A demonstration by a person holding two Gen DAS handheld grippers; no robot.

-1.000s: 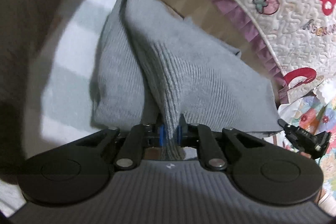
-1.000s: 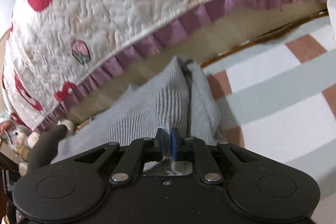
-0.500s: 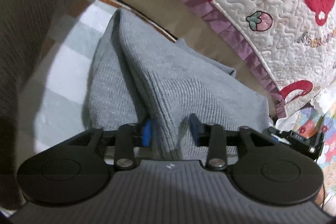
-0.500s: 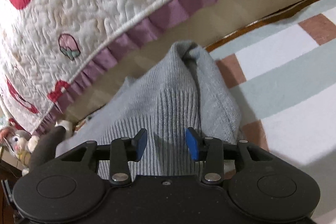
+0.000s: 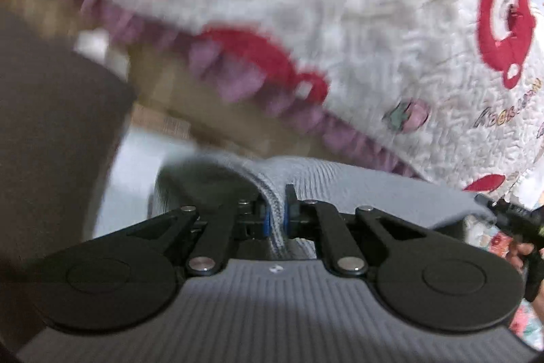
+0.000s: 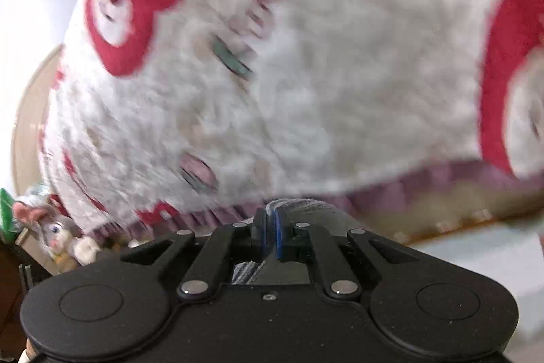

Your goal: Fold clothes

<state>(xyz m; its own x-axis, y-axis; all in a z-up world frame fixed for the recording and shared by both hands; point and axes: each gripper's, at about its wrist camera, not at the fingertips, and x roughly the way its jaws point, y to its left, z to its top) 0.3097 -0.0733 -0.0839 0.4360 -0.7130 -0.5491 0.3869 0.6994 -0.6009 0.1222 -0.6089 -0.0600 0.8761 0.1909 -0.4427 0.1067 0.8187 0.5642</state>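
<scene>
The left tool (image 5: 276, 216) is pinched tight on a fold of the gray sweater (image 5: 357, 189). The knit cloth sits squeezed between its two blue pads (image 5: 267, 223). The rest of the sweater spreads out in front of the tool and off to the right. The right tool (image 6: 268, 232) is also pinched tight on the gray sweater (image 6: 306, 210), and a bit of cloth pokes up between its fingers. Behind the sweater hangs a white quilt (image 5: 391, 39) with red bears and a purple frill. Both views are blurry. A toy bunny (image 6: 61, 235) sits low on the left in the right view. A dark brown shape (image 5: 51, 142) fills the left side of the left view.
</scene>
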